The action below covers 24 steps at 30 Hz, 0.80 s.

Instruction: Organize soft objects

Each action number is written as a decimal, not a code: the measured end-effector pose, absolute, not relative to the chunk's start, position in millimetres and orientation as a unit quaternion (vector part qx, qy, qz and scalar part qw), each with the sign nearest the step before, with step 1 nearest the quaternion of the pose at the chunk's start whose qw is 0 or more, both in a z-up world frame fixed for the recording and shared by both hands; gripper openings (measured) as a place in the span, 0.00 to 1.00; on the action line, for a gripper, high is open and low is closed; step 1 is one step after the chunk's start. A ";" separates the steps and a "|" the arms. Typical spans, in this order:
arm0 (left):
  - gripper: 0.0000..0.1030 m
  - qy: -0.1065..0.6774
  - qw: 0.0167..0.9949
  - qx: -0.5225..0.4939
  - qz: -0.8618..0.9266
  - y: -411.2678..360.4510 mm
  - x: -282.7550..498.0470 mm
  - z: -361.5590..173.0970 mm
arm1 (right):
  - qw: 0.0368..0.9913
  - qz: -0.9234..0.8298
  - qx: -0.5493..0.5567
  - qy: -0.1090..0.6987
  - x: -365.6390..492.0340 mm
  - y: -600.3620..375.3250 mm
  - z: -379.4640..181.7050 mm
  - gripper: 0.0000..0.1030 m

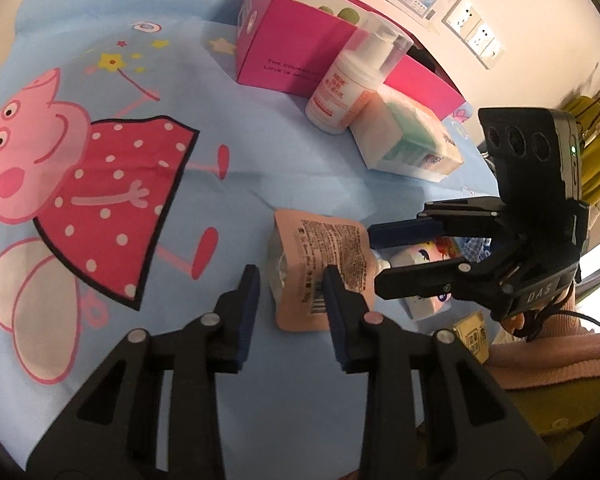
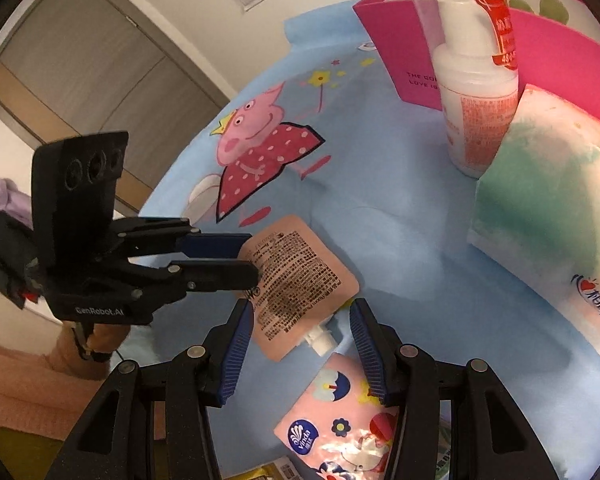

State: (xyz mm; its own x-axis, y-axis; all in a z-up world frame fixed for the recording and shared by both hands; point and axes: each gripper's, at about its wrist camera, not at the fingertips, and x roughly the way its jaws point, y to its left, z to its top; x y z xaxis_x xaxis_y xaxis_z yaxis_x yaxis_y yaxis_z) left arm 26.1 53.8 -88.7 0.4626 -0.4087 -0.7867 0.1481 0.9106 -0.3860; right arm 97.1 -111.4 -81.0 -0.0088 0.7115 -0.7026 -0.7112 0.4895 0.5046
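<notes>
A peach spout pouch (image 1: 316, 264) (image 2: 296, 272) lies flat, printed side up, on the blue cartoon cloth (image 1: 220, 200). My left gripper (image 1: 291, 280) (image 2: 252, 258) straddles the pouch's end away from the spout. One pad is over the pouch and cloth shows beside the other, so it stands open. My right gripper (image 2: 300, 312) (image 1: 374, 256) comes from the opposite side, open around the white spout (image 2: 320, 340) with a gap on each side. A pink Vinda tissue pack (image 2: 340, 424) (image 1: 428, 284) lies under the right gripper.
A pink box (image 1: 284, 48) (image 2: 396, 40) stands at the back with a white pump bottle (image 1: 340, 88) (image 2: 476, 96) and a large green-and-peach soft pack (image 1: 408, 140) (image 2: 548, 208) in front. A yellow packet (image 1: 472, 336) lies near a person's pink sleeve (image 1: 560, 356).
</notes>
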 end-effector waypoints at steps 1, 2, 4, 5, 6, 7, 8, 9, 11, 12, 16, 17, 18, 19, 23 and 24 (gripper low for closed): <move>0.34 0.492 0.844 -0.133 -0.166 54.0 26.1 -89.4 | 0.702 0.507 0.005 0.500 98.2 -110.2 -82.2 0.50; 0.33 0.491 0.845 -0.132 -0.167 53.6 25.5 -89.9 | 0.701 0.508 0.011 0.501 99.0 -110.4 -82.8 0.50; 0.29 0.489 0.845 -0.134 -0.171 53.9 24.5 -90.4 | 0.696 0.511 0.032 0.502 101.5 -110.9 -84.7 0.50; 0.28 0.488 0.845 -0.135 -0.173 53.7 23.8 -90.3 | 0.694 0.513 0.040 0.503 102.5 -111.7 -85.6 0.50; 0.22 0.485 0.847 -0.130 -0.173 52.6 22.5 -89.8 | 0.693 0.515 0.051 0.502 103.4 -112.4 -87.6 0.47; 0.21 0.483 0.848 -0.128 -0.177 51.6 21.7 -89.1 | 0.692 0.515 0.061 0.502 104.2 -113.3 -89.3 0.45; 0.21 0.483 0.850 -0.122 -0.175 50.0 20.2 -88.4 | 0.693 0.514 0.071 0.501 105.2 -114.7 -91.1 0.42; 0.21 0.483 0.850 -0.121 -0.174 49.8 20.0 -88.1 | 0.693 0.513 0.078 0.500 105.8 -115.4 -92.3 0.37; 0.21 0.484 0.848 -0.127 -0.176 51.7 19.7 -88.4 | 0.697 0.507 0.090 0.498 107.4 -118.6 -94.7 0.29; 0.21 0.485 0.847 -0.129 -0.177 52.8 20.1 -88.2 | 0.698 0.507 0.092 0.497 107.2 -119.6 -94.3 0.25; 0.21 0.481 0.848 -0.135 -0.180 53.0 21.3 -82.7 | 0.713 0.508 0.083 0.477 103.8 -122.9 -84.2 0.20; 0.21 0.477 0.850 -0.135 -0.180 52.7 21.7 -79.8 | 0.716 0.508 0.082 0.472 103.3 -123.5 -81.0 0.20; 0.21 0.472 0.852 -0.138 -0.181 52.5 22.3 -76.6 | 0.721 0.508 0.082 0.464 102.8 -125.0 -75.6 0.19; 0.21 0.469 0.853 -0.140 -0.182 52.5 23.3 -74.6 | 0.727 0.506 0.080 0.457 102.4 -126.3 -71.2 0.19; 0.21 0.454 0.860 -0.138 -0.188 48.5 28.5 -61.4 | 0.745 0.500 0.073 0.436 102.3 -130.8 -56.5 0.18; 0.21 0.450 0.862 -0.135 -0.189 46.9 29.7 -57.0 | 0.748 0.500 0.073 0.430 102.8 -134.5 -51.1 0.18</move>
